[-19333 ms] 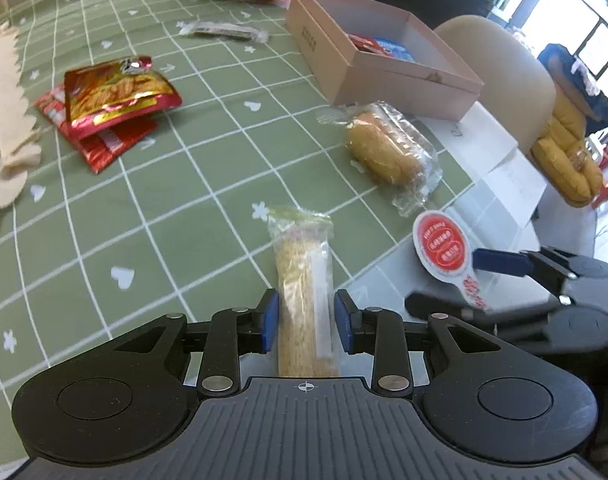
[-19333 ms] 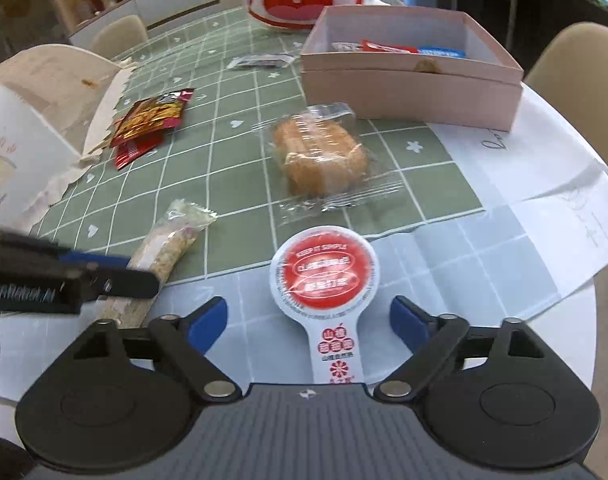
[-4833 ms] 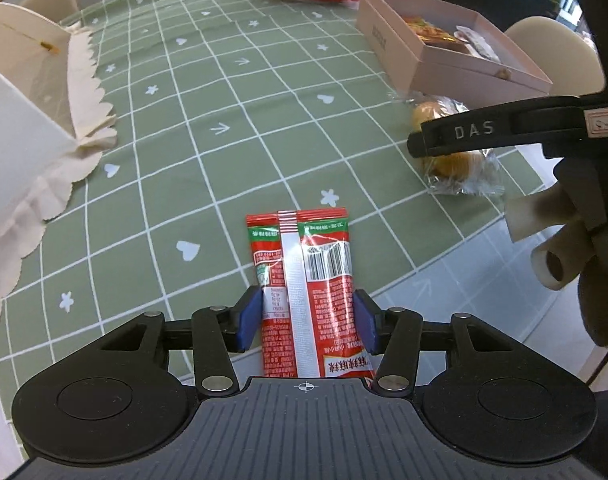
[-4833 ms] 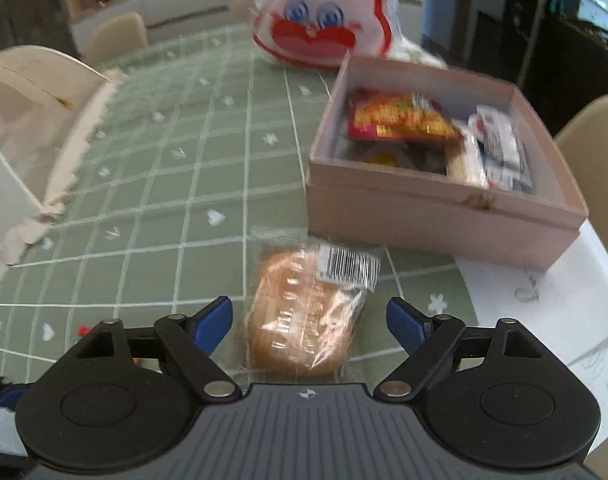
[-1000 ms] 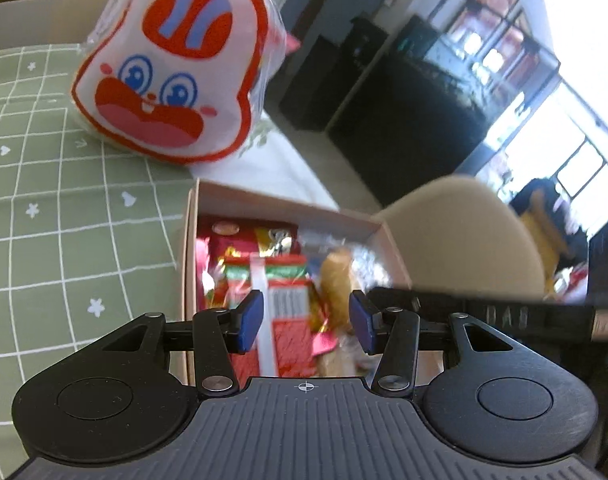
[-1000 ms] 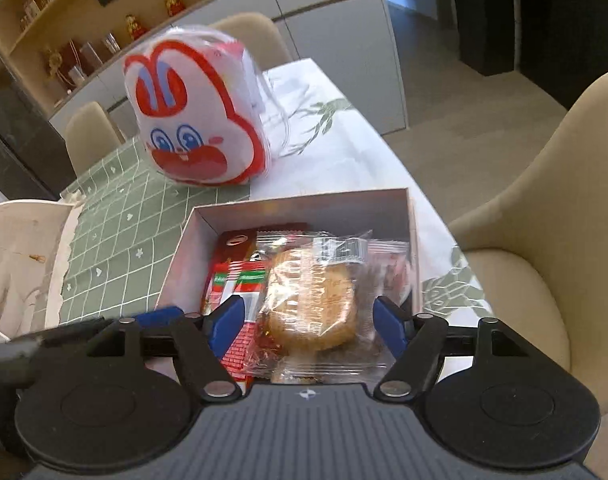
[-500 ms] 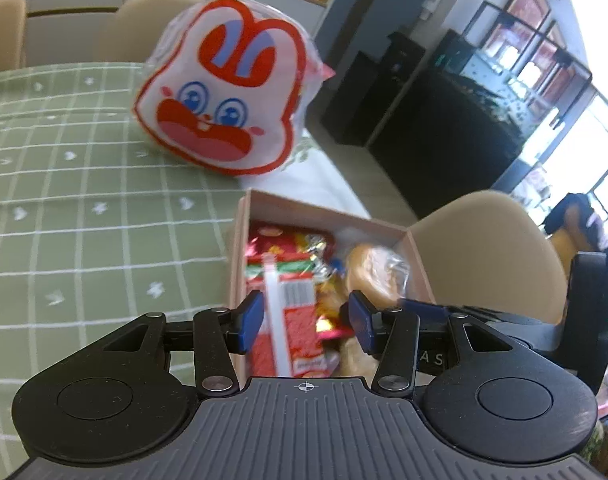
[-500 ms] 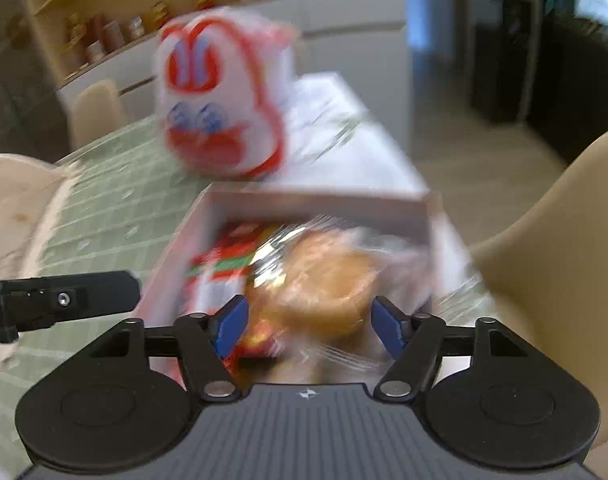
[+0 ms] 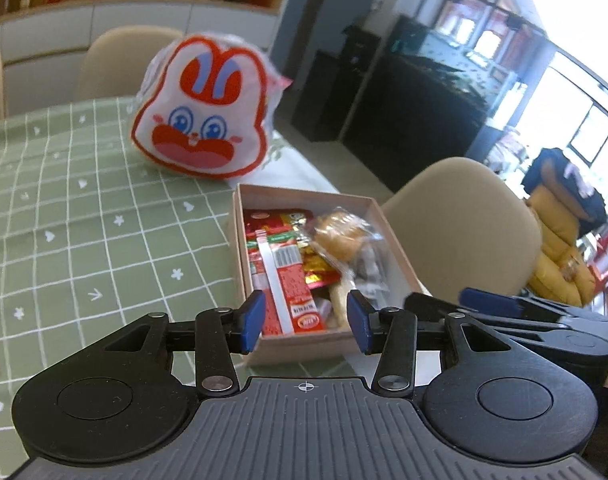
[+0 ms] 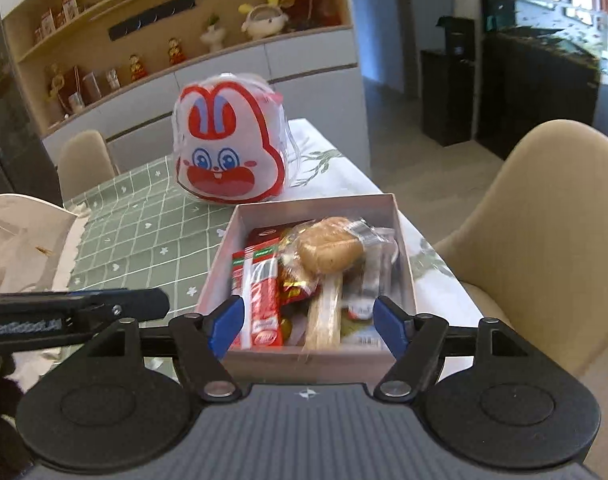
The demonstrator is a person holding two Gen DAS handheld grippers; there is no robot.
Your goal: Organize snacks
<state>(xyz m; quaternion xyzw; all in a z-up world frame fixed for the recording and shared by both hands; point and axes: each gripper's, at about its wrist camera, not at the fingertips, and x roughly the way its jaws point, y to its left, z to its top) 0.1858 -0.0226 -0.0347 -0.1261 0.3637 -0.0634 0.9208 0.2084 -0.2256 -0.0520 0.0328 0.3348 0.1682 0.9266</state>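
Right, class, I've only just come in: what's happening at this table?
A person with a handheld gripper in each hand is tidying snacks into a pink cardboard box on a green checked tablecloth. The left gripper and right gripper both hang open and empty over the near end of the box. Inside lie a red snack packet, a wrapped bun resting on top, and a wrapped stick-shaped bar among other packets. A rabbit-face bag stands on the table beyond the box.
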